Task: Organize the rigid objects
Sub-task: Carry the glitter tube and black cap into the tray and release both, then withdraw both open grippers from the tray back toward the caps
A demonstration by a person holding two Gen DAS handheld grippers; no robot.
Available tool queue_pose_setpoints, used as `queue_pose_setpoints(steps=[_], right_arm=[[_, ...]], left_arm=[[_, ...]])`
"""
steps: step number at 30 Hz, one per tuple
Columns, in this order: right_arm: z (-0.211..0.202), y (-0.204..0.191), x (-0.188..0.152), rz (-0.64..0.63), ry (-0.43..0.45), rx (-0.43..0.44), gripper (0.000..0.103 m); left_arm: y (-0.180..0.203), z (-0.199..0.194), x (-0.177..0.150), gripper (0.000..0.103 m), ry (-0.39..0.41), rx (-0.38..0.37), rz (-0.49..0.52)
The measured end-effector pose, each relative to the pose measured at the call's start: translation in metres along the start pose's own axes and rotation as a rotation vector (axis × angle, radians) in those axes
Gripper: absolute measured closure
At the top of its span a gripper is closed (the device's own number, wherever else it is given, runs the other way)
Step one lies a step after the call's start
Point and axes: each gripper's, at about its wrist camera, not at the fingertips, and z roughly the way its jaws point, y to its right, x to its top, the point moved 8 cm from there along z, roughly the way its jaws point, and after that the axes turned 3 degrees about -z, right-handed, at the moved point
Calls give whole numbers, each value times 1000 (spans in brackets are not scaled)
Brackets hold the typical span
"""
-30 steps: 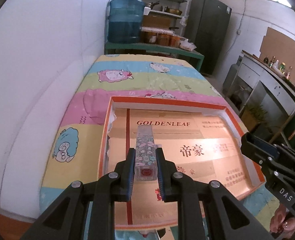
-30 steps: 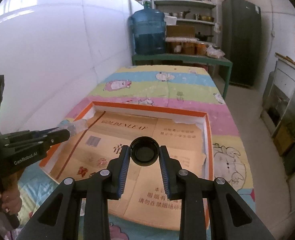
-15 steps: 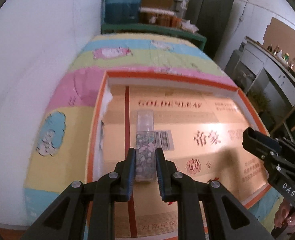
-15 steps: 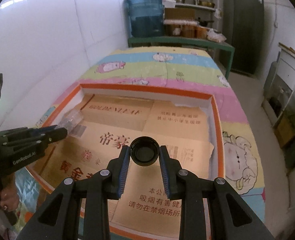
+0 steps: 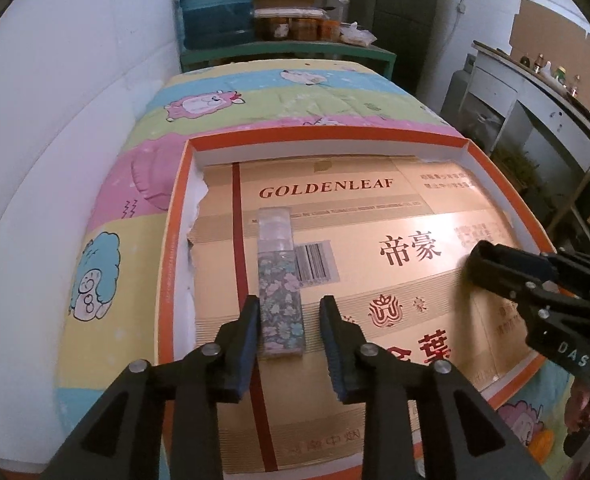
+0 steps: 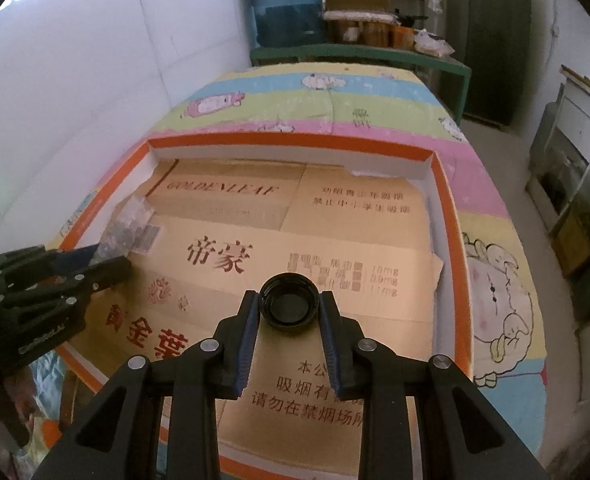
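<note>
Floral bottle (image 5: 281, 304) lies flat on the cardboard near the orange tray's (image 5: 327, 135) left wall, between the left gripper's (image 5: 291, 314) opening jaws; lift straight back so no pad drags it. Right of it, the right gripper (image 6: 288, 309) pinches a black cap (image 6: 289, 306) over the cardboard. Beyond the tray, striped cloth (image 5: 279, 96) lies bare.

We see a floral bottle (image 5: 280, 304) with a clear cap, a black cap (image 6: 288, 305), tan cardboard (image 5: 375, 240) with red lettering, an orange-rimmed tray (image 5: 327, 133), and a pastel-striped cartoon-sheep bedsheet (image 5: 255, 96).
</note>
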Motion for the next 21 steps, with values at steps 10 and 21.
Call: queue_pose_setpoints(steps=[10,21], right_arm=[[0,0,-6,-34,-16,-53,53],[-28,-3,-2,-35,45,-91,53]], left_arm=[[-2,-5,0,54,1,-45,-36],[-1,-39,1,54,76,-26,-60]])
